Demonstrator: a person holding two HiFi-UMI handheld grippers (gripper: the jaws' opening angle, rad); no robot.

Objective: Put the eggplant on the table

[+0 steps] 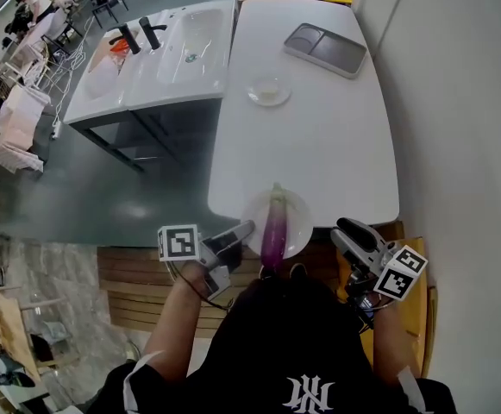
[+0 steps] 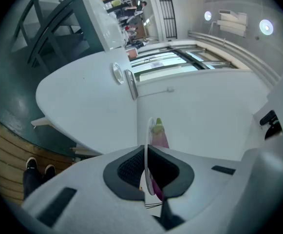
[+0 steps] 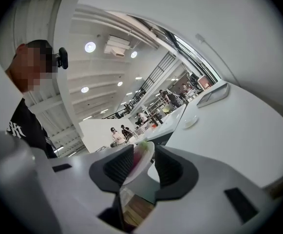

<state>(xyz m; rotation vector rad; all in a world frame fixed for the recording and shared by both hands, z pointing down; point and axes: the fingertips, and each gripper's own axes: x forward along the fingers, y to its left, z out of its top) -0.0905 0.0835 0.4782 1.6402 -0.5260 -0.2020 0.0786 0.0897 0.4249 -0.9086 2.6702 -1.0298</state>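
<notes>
A long purple eggplant (image 1: 274,227) with a green stem lies on a white plate (image 1: 298,214) that juts over the near edge of the white table (image 1: 319,136). My left gripper (image 1: 245,230) is shut on the plate's left rim; in the left gripper view the thin rim (image 2: 145,133) stands between the closed pads, with the eggplant (image 2: 159,134) just beyond. My right gripper (image 1: 341,228) stands open to the right of the plate, apart from it. In the right gripper view the plate (image 3: 144,159) shows ahead between the spread jaws of the right gripper (image 3: 143,168), and neither pad touches it.
Farther up the table sit a small clear dish (image 1: 269,90) and a grey tray (image 1: 326,50). A white sink unit (image 1: 159,50) stands left of the table. A wall (image 1: 457,102) runs close along the right. Wooden slats (image 1: 138,274) lie below.
</notes>
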